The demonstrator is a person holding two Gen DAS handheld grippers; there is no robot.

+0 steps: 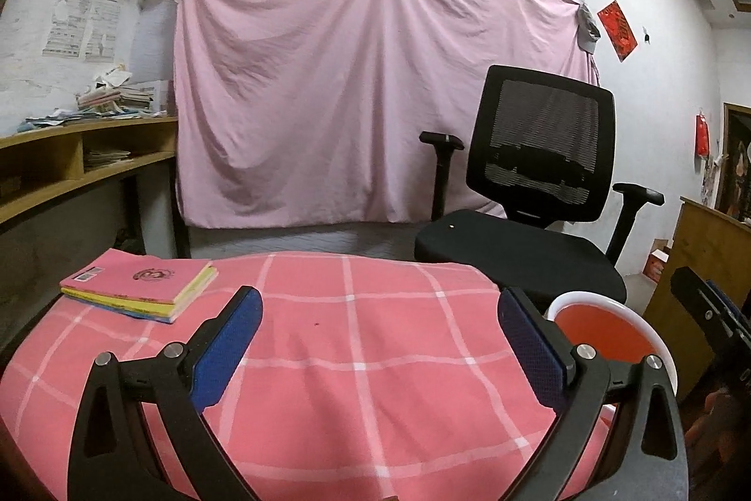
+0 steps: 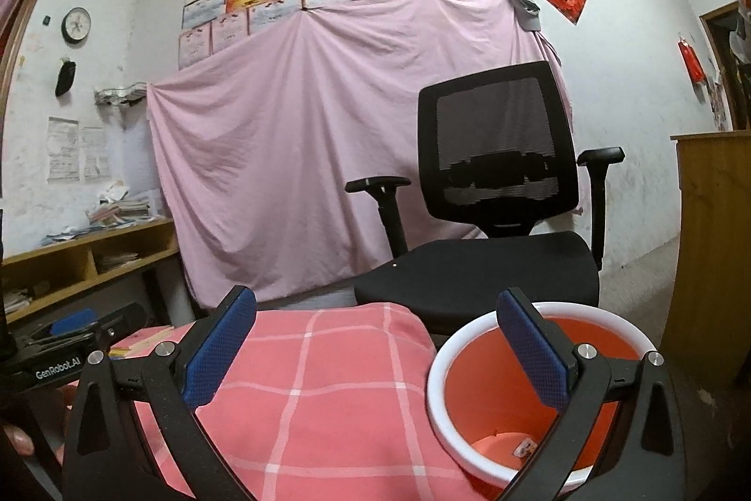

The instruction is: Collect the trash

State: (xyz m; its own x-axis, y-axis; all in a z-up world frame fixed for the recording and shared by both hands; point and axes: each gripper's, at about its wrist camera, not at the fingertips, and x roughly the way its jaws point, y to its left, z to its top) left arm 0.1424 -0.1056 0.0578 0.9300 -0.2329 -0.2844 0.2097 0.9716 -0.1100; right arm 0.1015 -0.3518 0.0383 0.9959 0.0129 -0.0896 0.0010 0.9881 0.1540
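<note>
Pink checked cloth [image 1: 375, 360] covers the table close to both cameras. Both tongs hang over it, spread wide, with nothing between their blue pads. The left tongs [image 1: 380, 336] point across the bare cloth. The right tongs [image 2: 375, 336] sit at the cloth's right edge, and their right finger is over the mouth of the trash bin [image 2: 474, 383]. The bin is orange inside with a white rim, and it stands just beside the table on the right. A small scrap of trash [image 2: 525, 448] lies at the bottom of the bin. A stack of books [image 1: 141, 285] with a pink cover rests on the far left of the cloth. Behind the table stands a black office chair [image 1: 540, 172]. Farther back, a big pink sheet [image 1: 352, 88] hangs on the white wall, with papers pinned above it.
</note>
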